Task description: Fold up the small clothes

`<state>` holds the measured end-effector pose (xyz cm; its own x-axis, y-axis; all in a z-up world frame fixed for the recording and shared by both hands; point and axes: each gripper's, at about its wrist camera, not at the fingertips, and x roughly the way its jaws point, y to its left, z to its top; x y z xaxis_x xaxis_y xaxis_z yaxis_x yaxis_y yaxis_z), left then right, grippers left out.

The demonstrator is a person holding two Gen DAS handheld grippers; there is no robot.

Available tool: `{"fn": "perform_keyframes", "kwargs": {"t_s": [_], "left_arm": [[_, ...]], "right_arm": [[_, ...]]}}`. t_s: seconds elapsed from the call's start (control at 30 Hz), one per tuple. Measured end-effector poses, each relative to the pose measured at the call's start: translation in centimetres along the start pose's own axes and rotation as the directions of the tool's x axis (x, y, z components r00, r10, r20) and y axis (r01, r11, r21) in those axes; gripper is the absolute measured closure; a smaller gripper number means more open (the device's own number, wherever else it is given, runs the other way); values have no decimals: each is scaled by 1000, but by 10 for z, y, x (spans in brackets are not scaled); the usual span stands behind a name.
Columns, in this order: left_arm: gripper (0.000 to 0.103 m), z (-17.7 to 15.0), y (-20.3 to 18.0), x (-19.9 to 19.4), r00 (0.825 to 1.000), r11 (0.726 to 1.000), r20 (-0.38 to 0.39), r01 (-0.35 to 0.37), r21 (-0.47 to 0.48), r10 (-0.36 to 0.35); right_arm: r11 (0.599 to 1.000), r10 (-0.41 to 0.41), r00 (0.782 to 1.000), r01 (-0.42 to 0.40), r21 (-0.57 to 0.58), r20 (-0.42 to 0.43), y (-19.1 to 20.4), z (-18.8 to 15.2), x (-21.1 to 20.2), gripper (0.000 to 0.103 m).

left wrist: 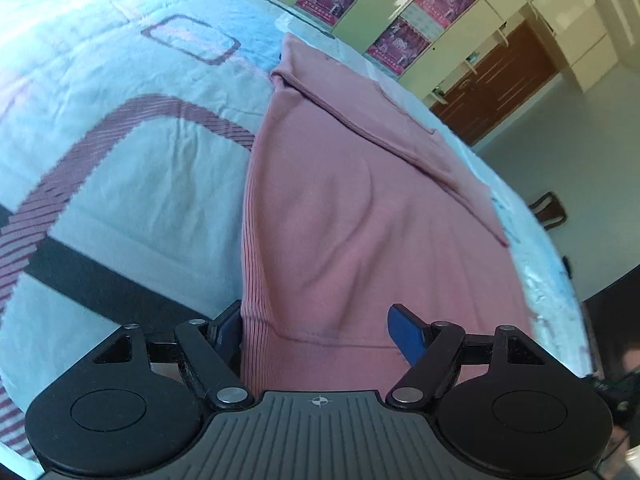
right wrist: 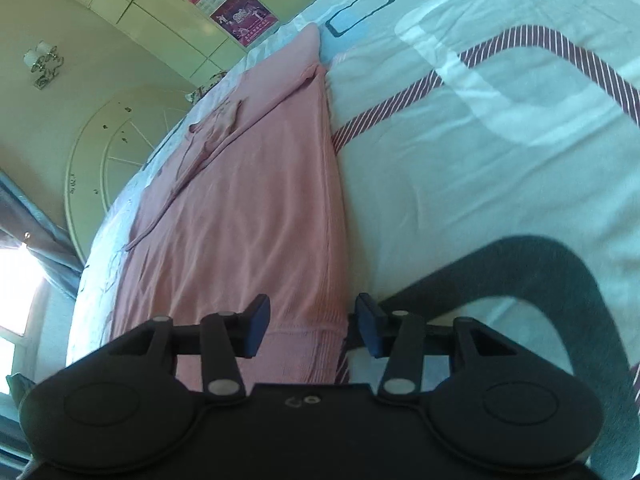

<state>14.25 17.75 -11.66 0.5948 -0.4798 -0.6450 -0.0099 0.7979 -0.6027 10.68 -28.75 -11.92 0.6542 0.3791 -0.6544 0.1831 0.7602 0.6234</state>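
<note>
A pink knitted garment (left wrist: 340, 208) lies flat on the bed, a sleeve folded across its far part. My left gripper (left wrist: 316, 330) is open, its blue fingers straddling the ribbed hem corner nearest me. In the right wrist view the same garment (right wrist: 240, 208) stretches away from me. My right gripper (right wrist: 310, 330) is open, its jaws on either side of the other ribbed hem corner. The cloth runs between the fingers of both grippers; neither is closed on it.
The bed has a white cover (left wrist: 120, 80) with maroon striped and dark bands (right wrist: 480, 64). Cabinets with posters (left wrist: 424, 12) and a brown door (left wrist: 496, 80) stand beyond the bed. A window with curtain (right wrist: 24, 264) is at the left.
</note>
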Motion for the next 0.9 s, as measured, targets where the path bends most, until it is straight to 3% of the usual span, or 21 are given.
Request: {"fn": "perform_keyframes", "kwargs": {"t_s": [0.13,0.2,0.3,0.37,0.4,0.43,0.47,0.57,0.63,0.7,0.73,0.77,0.9], "left_arm": [[27,-12,21,0,992,982,29,129,-138,-126],[28,-14,25,1,989,973,53,147,-181,-139],[31,-15,12,5,994,988,53,105,-118,-99],[40,-18,3,6,996,995,50,79,-67,-75],[80,-18,2,6,996,996,47,77,-53,-74],[99,-17,4,5,997,996,35,67,-63,-65],[99,-19,5,-2,995,996,70,70,-63,-65],[99,-29,11,-30,966,983,218,163,-79,-143],[99,-32,11,-25,984,997,169,63,-42,-55],[99,-38,13,-10,995,1000,98,-20,-6,21],[99,-38,13,-12,993,1000,117,-2,-19,5],[99,-38,16,-14,992,999,125,9,-44,-3],[99,-34,15,-21,986,997,166,46,-68,-34]], "right_arm": [[997,68,998,-68,33,-1,-4,-8,-1,56],[990,111,994,-110,87,2,-13,-5,3,65],[989,127,992,-126,74,-18,-15,4,13,72],[993,113,993,-112,26,-34,-7,7,18,79],[995,104,994,-104,1,-45,-4,6,19,95],[994,111,992,-112,-15,-54,-1,6,18,94],[992,123,991,-125,-32,-42,2,6,14,95],[972,234,971,-233,-34,55,4,6,-18,95],[970,243,965,-239,-51,94,-1,5,-27,95],[987,146,989,-145,-66,3,-6,4,-7,95],[993,86,995,-89,-79,-41,-6,2,4,95],[993,77,996,-80,-84,-45,-7,-2,7,95],[987,152,988,-149,-66,35,3,8,-10,95]]}}
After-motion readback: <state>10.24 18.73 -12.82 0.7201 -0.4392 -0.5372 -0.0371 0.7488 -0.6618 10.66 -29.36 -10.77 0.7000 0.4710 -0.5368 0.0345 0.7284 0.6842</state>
